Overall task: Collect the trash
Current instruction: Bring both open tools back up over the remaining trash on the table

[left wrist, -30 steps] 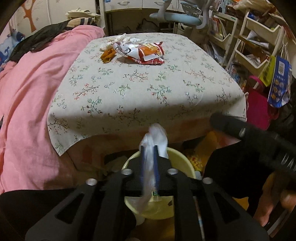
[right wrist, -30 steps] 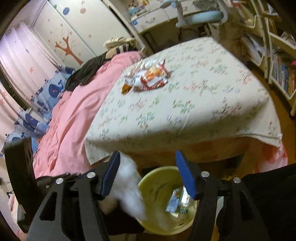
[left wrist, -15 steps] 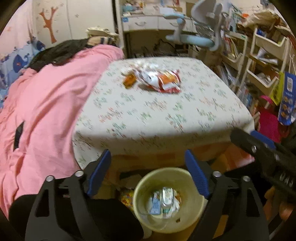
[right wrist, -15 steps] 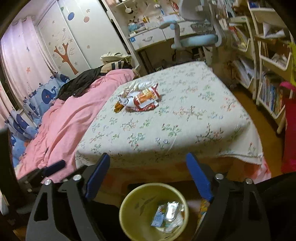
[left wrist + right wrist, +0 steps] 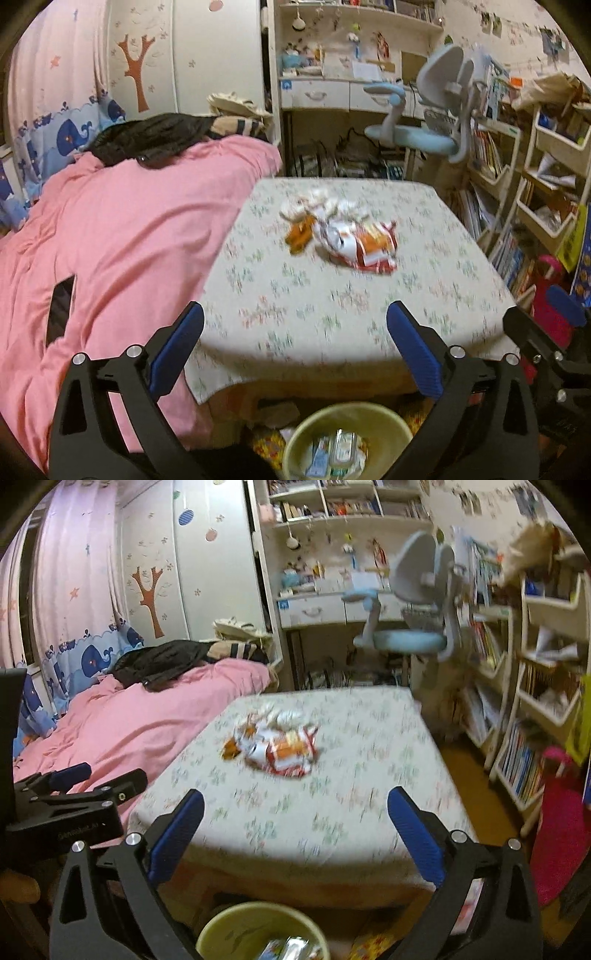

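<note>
Both grippers, left gripper [image 5: 293, 345] and right gripper [image 5: 295, 832], are spread wide and hold nothing; the red-white snack wrapper [image 5: 356, 243] lies above them at frame centre, well apart, about equally near to both.

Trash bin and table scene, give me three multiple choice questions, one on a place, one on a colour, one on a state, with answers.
1. Where is the trash bin?
A. On the table
B. On the floor at the table's near edge
C. On the bed

2. What colour is the blanket?
A. Pink
B. Green
C. Grey

3. How are the left gripper and right gripper?
A. Both open, holding nothing
B. Both shut
C. One holds a wrapper

Answers: B, the bin sits below the tablecloth edge; A, the bed cover is pink; A, both finger pairs stand wide apart.
</note>
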Demonstrator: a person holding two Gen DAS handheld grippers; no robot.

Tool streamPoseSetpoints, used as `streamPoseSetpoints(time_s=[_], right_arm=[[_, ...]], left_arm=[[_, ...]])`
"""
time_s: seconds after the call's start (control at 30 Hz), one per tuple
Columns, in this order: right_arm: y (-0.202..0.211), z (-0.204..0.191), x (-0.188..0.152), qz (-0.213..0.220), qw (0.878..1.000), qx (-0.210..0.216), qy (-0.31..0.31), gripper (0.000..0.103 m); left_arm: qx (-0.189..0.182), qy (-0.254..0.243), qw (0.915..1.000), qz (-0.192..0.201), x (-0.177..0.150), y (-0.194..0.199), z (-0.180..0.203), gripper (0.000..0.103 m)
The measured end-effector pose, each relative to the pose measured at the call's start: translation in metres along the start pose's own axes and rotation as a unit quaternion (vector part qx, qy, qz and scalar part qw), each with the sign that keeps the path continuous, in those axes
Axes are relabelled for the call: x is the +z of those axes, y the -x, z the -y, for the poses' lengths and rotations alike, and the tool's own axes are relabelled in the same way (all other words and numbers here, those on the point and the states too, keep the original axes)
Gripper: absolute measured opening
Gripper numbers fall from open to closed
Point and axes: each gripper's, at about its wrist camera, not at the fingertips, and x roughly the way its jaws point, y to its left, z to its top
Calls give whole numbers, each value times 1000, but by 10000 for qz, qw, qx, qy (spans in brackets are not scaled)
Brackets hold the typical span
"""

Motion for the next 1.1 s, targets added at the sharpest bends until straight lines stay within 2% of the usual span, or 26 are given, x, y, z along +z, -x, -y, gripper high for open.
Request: streamPoseSetpoints(time_s=[0.3, 0.47, 0.67, 0.83, 0.97, 1.1], right_arm=[[-27, 5, 53, 480, 9976, -87, 499, 96], [-53, 12, 72, 636, 9961, -181, 578, 96], [-91, 24, 74, 345, 9985, -253, 344, 96], [-111, 21, 80, 256, 9981, -289, 482, 96], [-115, 20, 79, 102, 9994, -102, 303, 96], [-115, 13, 80, 103, 9991, -46, 408, 96]], left_arm=[[3, 17, 9996, 283, 51, -34, -4, 96], [-11, 122, 9992, 389, 78, -58, -8, 96], [17, 206, 9987, 470, 103, -92, -11, 96], [25, 273, 9988, 412, 116, -121, -10, 96], [29, 204, 9986, 478, 120, -128, -5, 96], [53, 165, 9987, 469, 117, -131, -5, 96]])
